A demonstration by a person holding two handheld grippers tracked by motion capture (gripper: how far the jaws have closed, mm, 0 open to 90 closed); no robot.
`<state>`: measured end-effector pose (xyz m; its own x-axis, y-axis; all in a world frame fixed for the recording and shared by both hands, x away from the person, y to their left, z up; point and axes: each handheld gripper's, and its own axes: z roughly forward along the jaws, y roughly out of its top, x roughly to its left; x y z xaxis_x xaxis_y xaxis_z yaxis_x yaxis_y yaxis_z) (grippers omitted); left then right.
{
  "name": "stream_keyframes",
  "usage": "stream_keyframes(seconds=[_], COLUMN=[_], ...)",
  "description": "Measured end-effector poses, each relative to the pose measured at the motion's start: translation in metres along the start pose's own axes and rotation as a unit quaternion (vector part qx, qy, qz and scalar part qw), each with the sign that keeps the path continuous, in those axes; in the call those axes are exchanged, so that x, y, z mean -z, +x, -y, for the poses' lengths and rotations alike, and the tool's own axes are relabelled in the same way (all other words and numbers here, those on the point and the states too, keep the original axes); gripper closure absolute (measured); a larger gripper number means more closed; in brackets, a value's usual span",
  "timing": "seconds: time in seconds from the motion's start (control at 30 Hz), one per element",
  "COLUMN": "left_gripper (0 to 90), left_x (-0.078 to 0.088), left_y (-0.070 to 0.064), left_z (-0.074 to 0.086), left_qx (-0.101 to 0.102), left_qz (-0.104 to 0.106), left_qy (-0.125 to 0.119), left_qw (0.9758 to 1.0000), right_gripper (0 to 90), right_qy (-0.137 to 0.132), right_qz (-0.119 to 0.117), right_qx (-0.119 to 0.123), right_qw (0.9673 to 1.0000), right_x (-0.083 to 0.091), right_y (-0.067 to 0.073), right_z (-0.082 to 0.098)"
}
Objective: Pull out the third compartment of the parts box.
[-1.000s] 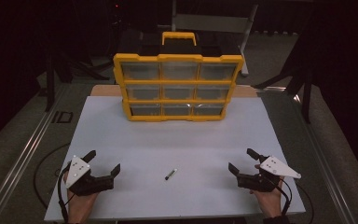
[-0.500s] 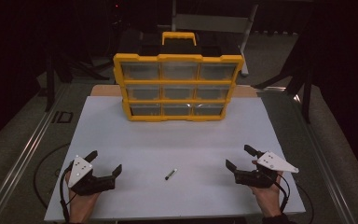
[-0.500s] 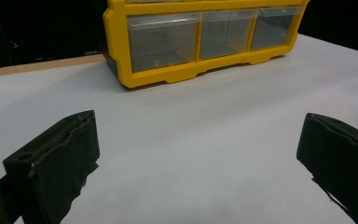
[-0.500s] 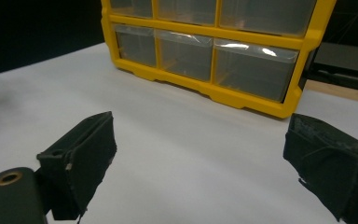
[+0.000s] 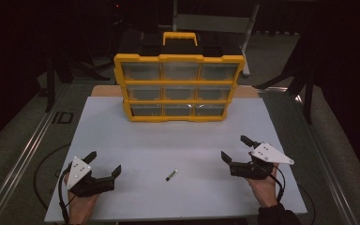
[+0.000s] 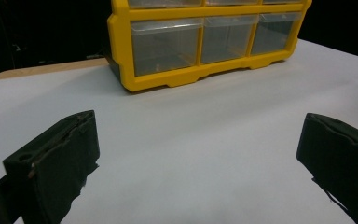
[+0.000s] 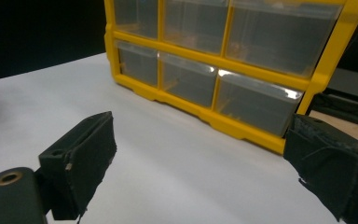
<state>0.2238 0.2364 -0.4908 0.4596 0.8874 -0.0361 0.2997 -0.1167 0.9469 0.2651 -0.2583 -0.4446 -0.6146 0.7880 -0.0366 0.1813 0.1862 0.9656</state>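
My left gripper (image 5: 104, 164) and right gripper (image 5: 234, 148) are wide open, holding nothing. The little screw (image 5: 170, 175) lies between them. Next I think I grab it. The drawer box (image 5: 178, 88) waits at twelve o'clock.

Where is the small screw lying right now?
In the high view, the small screw lies on the white table between the left gripper and right gripper.

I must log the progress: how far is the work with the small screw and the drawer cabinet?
Nothing looks done. The screw lies loose on the white table, every drawer of the yellow cabinet is closed. The left gripper and right gripper are open, holding nothing. Picking up and storing it seemingly remain.
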Motion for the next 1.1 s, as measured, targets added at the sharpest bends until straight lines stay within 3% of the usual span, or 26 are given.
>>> stream_keyframes(seconds=[1.1], left_gripper=[0.0], left_x=[0.002], left_y=[0.002], left_z=[0.0], left_qx=[0.006], left_qz=[-0.008], left_qy=[-0.003], left_qw=[0.9999], right_gripper=[8.9], right_qy=[-0.002], right_qz=[0.026], right_qx=[0.029], right_qw=[0.9992], right_x=[-0.024], right_y=[0.002], right_z=[-0.033])
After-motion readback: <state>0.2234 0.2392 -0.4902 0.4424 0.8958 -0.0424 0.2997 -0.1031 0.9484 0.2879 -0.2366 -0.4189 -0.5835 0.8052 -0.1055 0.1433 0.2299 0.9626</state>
